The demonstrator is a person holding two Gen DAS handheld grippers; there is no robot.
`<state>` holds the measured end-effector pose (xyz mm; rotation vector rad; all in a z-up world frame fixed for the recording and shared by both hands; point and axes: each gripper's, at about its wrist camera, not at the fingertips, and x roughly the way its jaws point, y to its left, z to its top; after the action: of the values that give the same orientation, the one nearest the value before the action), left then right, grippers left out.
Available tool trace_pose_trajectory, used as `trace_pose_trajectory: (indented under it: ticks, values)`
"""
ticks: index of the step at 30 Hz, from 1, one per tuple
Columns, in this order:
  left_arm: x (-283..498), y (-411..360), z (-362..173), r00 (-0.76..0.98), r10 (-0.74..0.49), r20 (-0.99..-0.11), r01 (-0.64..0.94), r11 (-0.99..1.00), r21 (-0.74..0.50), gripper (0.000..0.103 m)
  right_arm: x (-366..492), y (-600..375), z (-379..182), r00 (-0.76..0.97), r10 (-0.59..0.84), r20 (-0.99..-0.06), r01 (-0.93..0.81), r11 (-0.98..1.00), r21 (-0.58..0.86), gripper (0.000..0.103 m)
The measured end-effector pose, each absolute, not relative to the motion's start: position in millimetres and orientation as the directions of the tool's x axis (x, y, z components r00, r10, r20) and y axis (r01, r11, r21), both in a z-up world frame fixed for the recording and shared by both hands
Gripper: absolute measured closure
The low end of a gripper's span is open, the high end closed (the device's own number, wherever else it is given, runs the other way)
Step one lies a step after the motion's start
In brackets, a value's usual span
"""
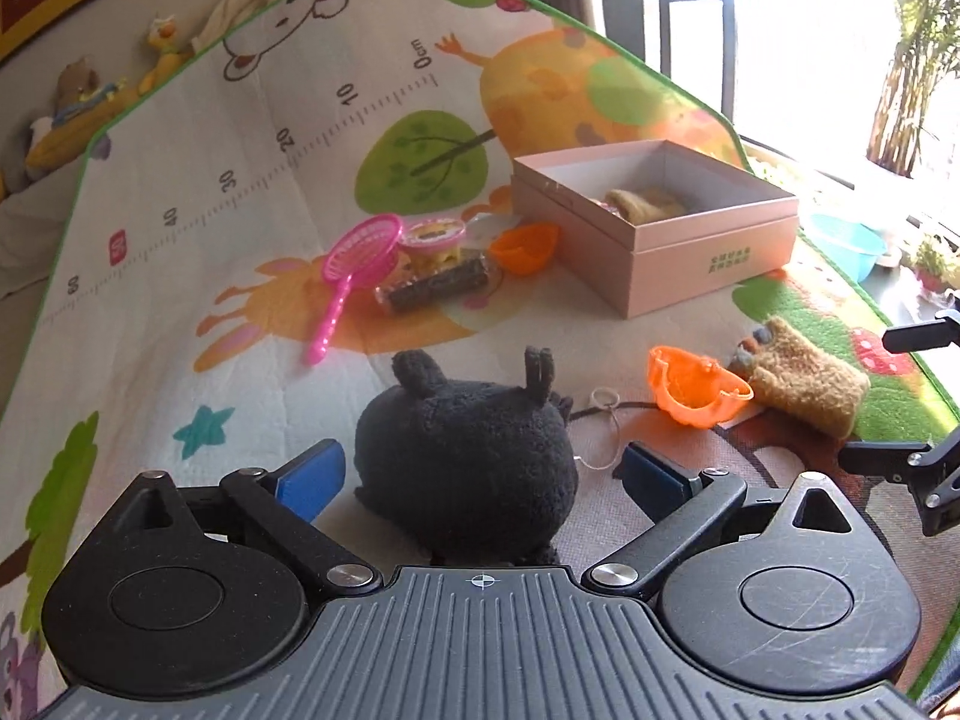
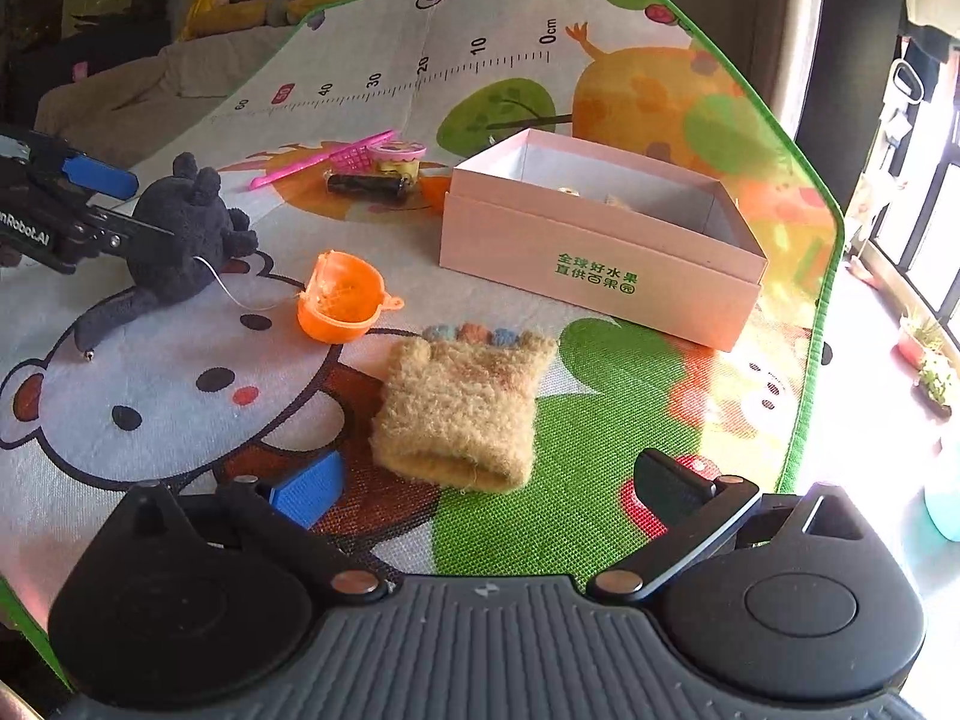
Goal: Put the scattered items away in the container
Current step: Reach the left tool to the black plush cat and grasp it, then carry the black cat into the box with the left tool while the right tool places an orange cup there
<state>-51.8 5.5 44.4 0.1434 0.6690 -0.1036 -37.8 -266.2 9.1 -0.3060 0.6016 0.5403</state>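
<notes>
Black plush toy (image 1: 465, 456): lies on the play mat (image 1: 198, 324), near the left wrist camera, between the two blue pads of the left gripper (image 1: 474, 471) with a gap showing on each side.
Left gripper: spread wide around the plush, not closed on it; in the right wrist view it shows at the far left edge beside the toy.
Right gripper (image 2: 486, 495): spread wide, holding nothing, with the tan knitted mitten (image 2: 462, 414) just beyond its fingertips on the mat.
Container: pink cardboard box (image 2: 594, 252), open, standing on the mat toward the far right, well apart from both grippers.
Done so far: something tan and fuzzy already lies inside the box; what else is inside I cannot tell.
Left to do: by my reading most of it. The plush, the mitten, an orange capsule half (image 2: 342, 297) between them, and the far group by the box's left side, namely a pink toy net (image 1: 354, 270), a dark roll (image 1: 435, 291), a small pink-lidded pot (image 1: 432, 237) and a second orange capsule half (image 1: 522, 246), are all out on the mat.
Plush heading: ears point away from the left camera; its long axis runs near to far, along the fingers.
Step in hand: probably closing on the plush for a lift toward the box.
Watch: a thin cord (image 1: 606, 420) trails from the plush toward the orange capsule half and could drag it.
</notes>
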Motion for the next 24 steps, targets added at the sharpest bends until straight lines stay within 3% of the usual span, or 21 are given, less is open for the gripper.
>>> trace_pose_trajectory:
  ticks: [2, 3, 5, 17, 19, 21, 24]
  values:
    - [-50.7, 2.0, 40.9, 0.779, -0.055, -0.625, 0.146, 0.985, 0.095, 0.002, -38.1, -262.3, 20.7, 0.706, 0.417, -0.572, -0.574, 0.81, -0.117, 0.003]
    - [-51.0, 1.4, 40.1, 0.78, -0.054, -0.623, 0.143, 0.985, 0.095, 0.002, -37.7, -258.1, 27.6, 0.704, 0.442, -0.556, -0.592, 0.797, -0.116, 0.014]
    - [-51.7, 2.1, 39.8, 0.782, -0.053, -0.621, 0.137, 0.987, 0.088, 0.002, -33.8, -246.7, 36.7, 0.677, 0.491, -0.549, -0.634, 0.768, -0.096, 0.025]
    - [-60.0, 16.7, 38.6, 0.775, -0.052, -0.63, 0.101, 0.994, 0.042, 0.002, 15.2, -178.4, 8.5, 0.555, 0.533, -0.639, -0.693, 0.721, -0.001, 0.024]
    - [-59.6, 18.9, 38.3, 0.775, -0.049, -0.63, 0.094, 0.995, 0.038, 0.002, 15.7, -177.0, 6.7, 0.547, 0.535, -0.644, -0.699, 0.716, 0.001, 0.032]
    - [-59.1, 19.9, 37.7, 0.775, -0.048, -0.63, 0.091, 0.995, 0.037, 0.002, 14.7, -179.0, 5.8, 0.537, 0.537, -0.65, -0.703, 0.711, 0.007, 0.05]
    - [-59.2, 18.5, 37.8, 0.778, -0.057, -0.626, 0.104, 0.994, 0.038, 0.002, 11.3, -186.5, 7.1, 0.542, 0.536, -0.648, -0.694, 0.72, 0.015, 0.051]
